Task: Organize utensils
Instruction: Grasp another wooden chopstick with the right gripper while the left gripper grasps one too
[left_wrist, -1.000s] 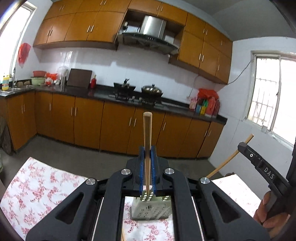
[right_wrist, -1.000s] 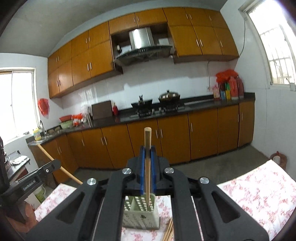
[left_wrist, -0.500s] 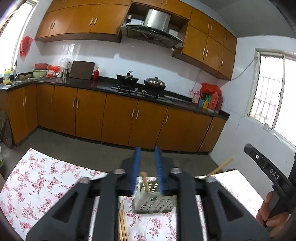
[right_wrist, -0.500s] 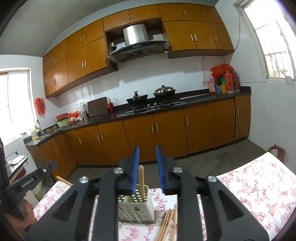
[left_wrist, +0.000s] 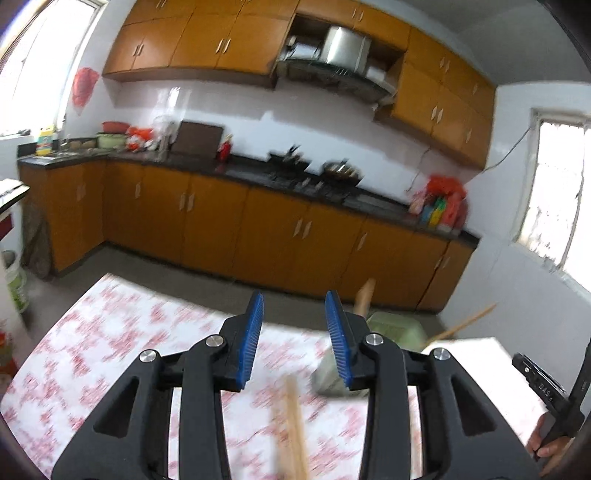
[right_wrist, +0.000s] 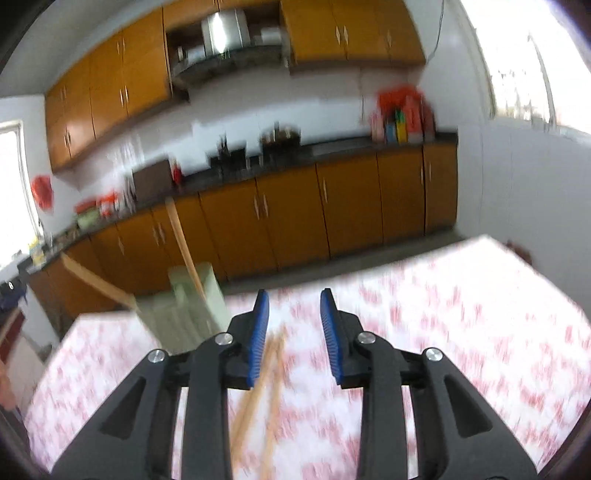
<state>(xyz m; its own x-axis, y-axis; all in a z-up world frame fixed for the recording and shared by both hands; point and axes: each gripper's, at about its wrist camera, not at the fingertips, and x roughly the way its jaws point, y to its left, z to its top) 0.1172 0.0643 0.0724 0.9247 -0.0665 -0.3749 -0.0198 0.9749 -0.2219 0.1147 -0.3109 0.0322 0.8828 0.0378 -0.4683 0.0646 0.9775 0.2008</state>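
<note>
Now both tongs (left_wrist: 294, 334) (right_wrist: 294, 328) parted, nothing gripped

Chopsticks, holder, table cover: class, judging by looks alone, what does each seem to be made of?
Chopsticks: probably wood or bamboo; pale tan, matt, thin straight sticks.
Holder: probably plastic; pale green, smooth, boxy moulded shape; blur hides detail.
Table cover: white with a red floral print, lying flat; cloth or vinyl, the blur leaves it open.
</note>
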